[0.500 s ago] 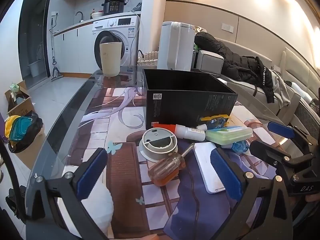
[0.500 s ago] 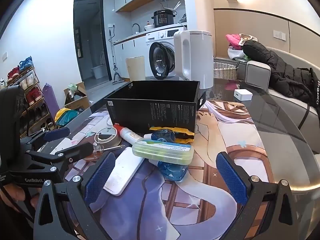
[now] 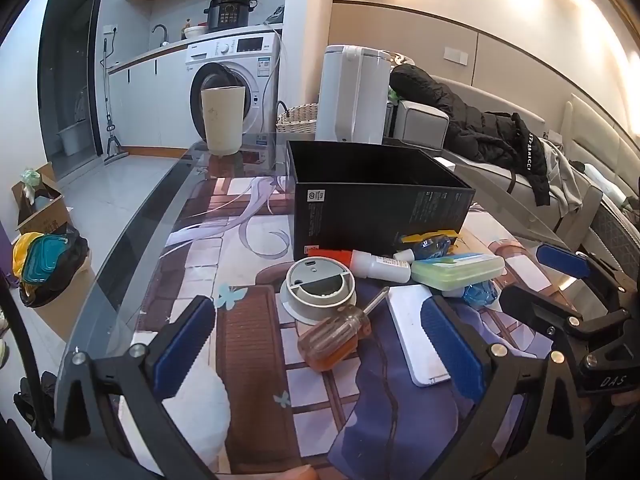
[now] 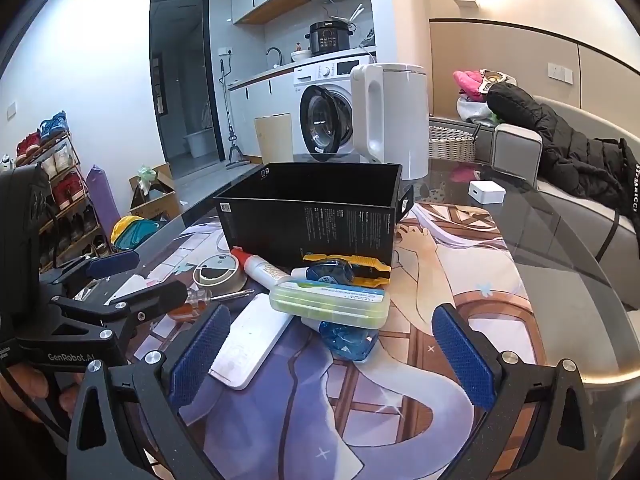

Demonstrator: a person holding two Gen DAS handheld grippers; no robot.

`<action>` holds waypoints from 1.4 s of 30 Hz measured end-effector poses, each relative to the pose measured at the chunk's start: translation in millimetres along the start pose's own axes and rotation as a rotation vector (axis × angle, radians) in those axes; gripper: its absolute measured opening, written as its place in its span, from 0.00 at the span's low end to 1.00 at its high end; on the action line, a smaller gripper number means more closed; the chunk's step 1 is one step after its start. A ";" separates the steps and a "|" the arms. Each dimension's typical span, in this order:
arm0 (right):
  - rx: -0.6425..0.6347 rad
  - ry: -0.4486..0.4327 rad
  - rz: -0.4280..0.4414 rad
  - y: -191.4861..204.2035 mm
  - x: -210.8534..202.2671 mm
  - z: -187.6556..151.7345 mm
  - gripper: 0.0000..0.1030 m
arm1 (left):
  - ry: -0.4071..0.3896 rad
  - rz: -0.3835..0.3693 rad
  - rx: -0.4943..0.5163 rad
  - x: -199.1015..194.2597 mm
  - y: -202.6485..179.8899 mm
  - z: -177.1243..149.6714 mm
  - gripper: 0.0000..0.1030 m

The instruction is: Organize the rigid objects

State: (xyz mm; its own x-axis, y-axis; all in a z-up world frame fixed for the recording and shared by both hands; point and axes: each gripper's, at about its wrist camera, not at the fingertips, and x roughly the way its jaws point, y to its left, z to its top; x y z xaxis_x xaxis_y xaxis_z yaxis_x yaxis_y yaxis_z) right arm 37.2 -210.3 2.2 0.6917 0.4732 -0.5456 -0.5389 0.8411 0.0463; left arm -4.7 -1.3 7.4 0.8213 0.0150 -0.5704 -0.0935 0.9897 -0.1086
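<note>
Two hand-held tongs hover low over a glass counter point(image 3: 132, 240) laid on an illustrated mat, both facing a small heap of objects that waits in front of an open black box point(image 3: 376, 200).

The left tongs point(image 3: 320, 348) are spread wide and hold nothing. Their pads frame a screwdriver point(image 3: 340, 332) with an amber handle, which lies flat and tilted, its shaft pointing away to the right. This lineup suggests the screwdriver is the left side's likely pick. Just behind it sits a round grey disc point(image 3: 320, 284) on a white base. Behind that, a white glue bottle point(image 3: 372, 264) with a red cap lies on its side against the foot of the box.

Further right, a flat white slab point(image 4: 252, 340) lies on the counter. A pale green case point(image 4: 328, 304) rests crosswise on top of other things, including a blue plastic piece point(image 4: 348, 340) partly trapped beneath it. A yellow and blue tape dispenser point(image 4: 344, 270) lies against the box wall.

The right tongs point(image 4: 328, 356) are also spread wide and empty, aimed at the green case and the blue piece.

The box stands upright, close behind the heap, probably as the place to put things. The inner walls that show are bare; its floor is hidden from both views, so I cannot tell what it holds.
</note>
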 end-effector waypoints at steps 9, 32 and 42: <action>-0.011 -0.002 0.001 3.8 -4.2 0.0 1.00 | 0.001 -0.005 -0.004 0.8 0.9 -0.5 1.00; -0.017 0.001 -0.003 6.5 -1.7 0.1 1.00 | -0.007 -0.003 0.000 -2.4 2.8 0.6 1.00; -0.018 0.009 -0.002 7.3 -0.1 1.3 1.00 | 0.001 0.006 -0.006 0.2 4.6 1.4 1.00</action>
State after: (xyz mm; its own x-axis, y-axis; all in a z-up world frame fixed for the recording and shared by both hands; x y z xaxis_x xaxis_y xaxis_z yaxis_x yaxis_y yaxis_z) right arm 33.8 -203.9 3.7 0.6883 0.4692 -0.5533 -0.5460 0.8372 0.0306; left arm -4.2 3.5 7.9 0.8202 0.0207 -0.5717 -0.1014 0.9888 -0.1098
